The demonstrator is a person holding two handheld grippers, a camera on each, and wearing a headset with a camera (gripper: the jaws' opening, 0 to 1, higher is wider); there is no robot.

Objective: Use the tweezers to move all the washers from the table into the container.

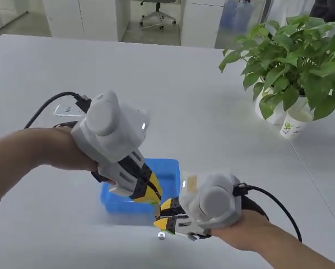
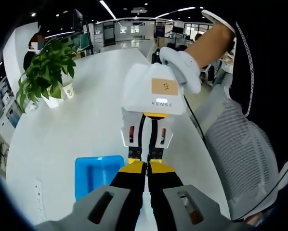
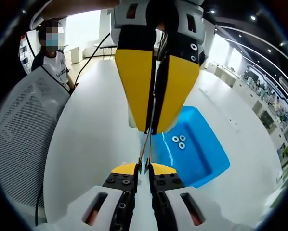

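The blue container (image 1: 168,171) sits on the white table (image 1: 184,95). Three washers (image 3: 179,141) lie inside it. One more washer (image 1: 161,235) lies on the table just in front of the container, under the grippers. My left gripper (image 1: 153,196) comes in from the upper left and meets my right gripper (image 1: 163,216) tip to tip over the container's near edge. Thin metal tweezers (image 3: 148,144) run from between the left gripper's yellow jaws (image 3: 153,127) down into my right gripper (image 3: 143,169). Both pairs of jaws are closed on them.
A potted green plant (image 1: 293,61) and a white paper cup (image 1: 293,124) stand at the table's far right. Black cables (image 1: 44,112) trail from both grippers. A grey mesh chair (image 2: 240,144) stands beside the table. A person (image 3: 52,60) sits beyond it.
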